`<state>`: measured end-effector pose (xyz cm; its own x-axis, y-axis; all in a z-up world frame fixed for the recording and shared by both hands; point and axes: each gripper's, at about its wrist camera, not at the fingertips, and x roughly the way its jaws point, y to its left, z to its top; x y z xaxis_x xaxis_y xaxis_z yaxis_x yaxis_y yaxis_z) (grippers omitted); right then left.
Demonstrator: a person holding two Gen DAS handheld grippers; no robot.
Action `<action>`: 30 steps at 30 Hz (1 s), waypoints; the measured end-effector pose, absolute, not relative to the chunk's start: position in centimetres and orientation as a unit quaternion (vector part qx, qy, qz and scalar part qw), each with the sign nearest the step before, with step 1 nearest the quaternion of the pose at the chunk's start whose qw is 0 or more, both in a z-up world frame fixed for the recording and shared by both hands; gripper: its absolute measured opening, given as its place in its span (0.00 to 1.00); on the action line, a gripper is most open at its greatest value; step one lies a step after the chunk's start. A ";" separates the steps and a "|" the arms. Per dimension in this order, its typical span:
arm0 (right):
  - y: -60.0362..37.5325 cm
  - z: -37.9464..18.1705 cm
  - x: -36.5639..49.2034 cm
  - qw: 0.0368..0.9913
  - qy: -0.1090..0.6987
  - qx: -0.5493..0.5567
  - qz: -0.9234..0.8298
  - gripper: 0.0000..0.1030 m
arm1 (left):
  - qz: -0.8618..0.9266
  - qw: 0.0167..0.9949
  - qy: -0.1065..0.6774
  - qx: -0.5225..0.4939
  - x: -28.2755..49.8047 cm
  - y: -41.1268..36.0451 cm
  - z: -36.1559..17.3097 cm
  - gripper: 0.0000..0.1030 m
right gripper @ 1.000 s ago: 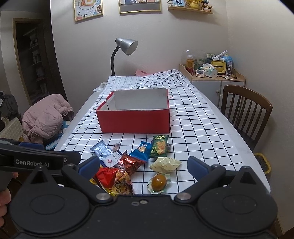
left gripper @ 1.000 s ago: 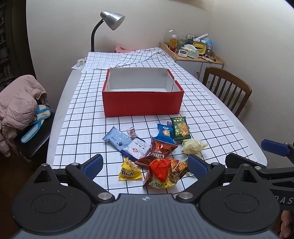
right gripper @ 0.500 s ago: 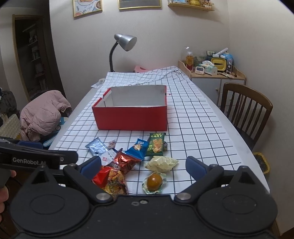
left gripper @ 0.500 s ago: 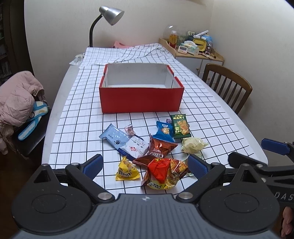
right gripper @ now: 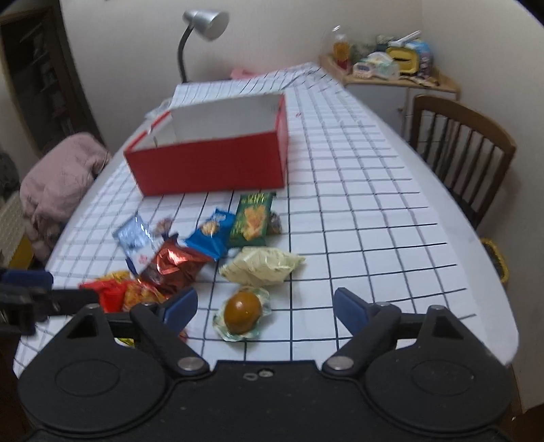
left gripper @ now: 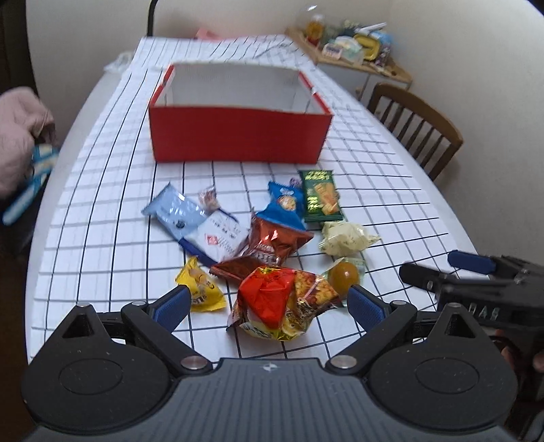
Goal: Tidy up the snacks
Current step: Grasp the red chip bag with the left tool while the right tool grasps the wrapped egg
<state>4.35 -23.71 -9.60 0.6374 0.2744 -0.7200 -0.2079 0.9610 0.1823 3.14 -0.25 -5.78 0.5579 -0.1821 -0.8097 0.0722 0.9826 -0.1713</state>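
An empty red box [left gripper: 238, 136] [right gripper: 210, 166] stands on the checked table. Several snack packets lie in front of it: a red-orange bag [left gripper: 282, 302], a yellow pack [left gripper: 200, 289], a green pack [left gripper: 319, 197] [right gripper: 251, 221], a blue pack [left gripper: 284, 207], a pale yellow wrapper [right gripper: 261, 265] and a wrapped brown egg [right gripper: 243, 312]. My left gripper [left gripper: 263, 304] is open, its jaws either side of the red-orange bag, just short of it. My right gripper [right gripper: 263, 307] is open, its jaws either side of the egg.
A wooden chair [right gripper: 459, 149] stands at the table's right side. A pink jacket [right gripper: 57, 180] lies on a seat at the left. A desk lamp [right gripper: 200, 30] and a cluttered side cabinet [right gripper: 391, 74] are at the back. The table edge [right gripper: 493, 306] is near on the right.
Both grippers have moved forward and down toward the snack pile; the packets look larger. The right view has tilted. Both grippers stay open.
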 end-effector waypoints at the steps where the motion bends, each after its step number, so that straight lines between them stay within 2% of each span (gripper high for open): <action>1: -23.6 -10.0 4.6 0.900 0.410 0.037 0.141 0.84 | -0.068 0.876 0.474 -0.065 3.6 -0.1 -6.1 0.96; 10: -22.3 -13.0 7.6 0.878 0.444 0.016 0.178 0.79 | -0.036 0.821 0.553 -0.137 7.4 1.3 -8.7 0.95; 15: -21.8 -14.1 9.0 0.867 0.460 0.027 0.190 0.76 | -0.015 0.771 0.600 -0.215 9.0 2.6 -10.5 0.95; 23: -21.0 -16.3 10.4 0.849 0.491 0.033 0.192 0.71 | -0.006 0.731 0.619 -0.288 10.1 2.8 -12.0 0.95; 27: -20.8 -17.0 10.6 0.842 0.501 0.036 0.197 0.64 | -0.022 0.718 0.625 -0.305 10.2 2.3 -12.6 0.95; 30: -20.7 -17.1 10.5 0.843 0.498 0.036 0.199 0.59 | -0.019 0.709 0.634 -0.307 10.2 2.1 -13.3 0.81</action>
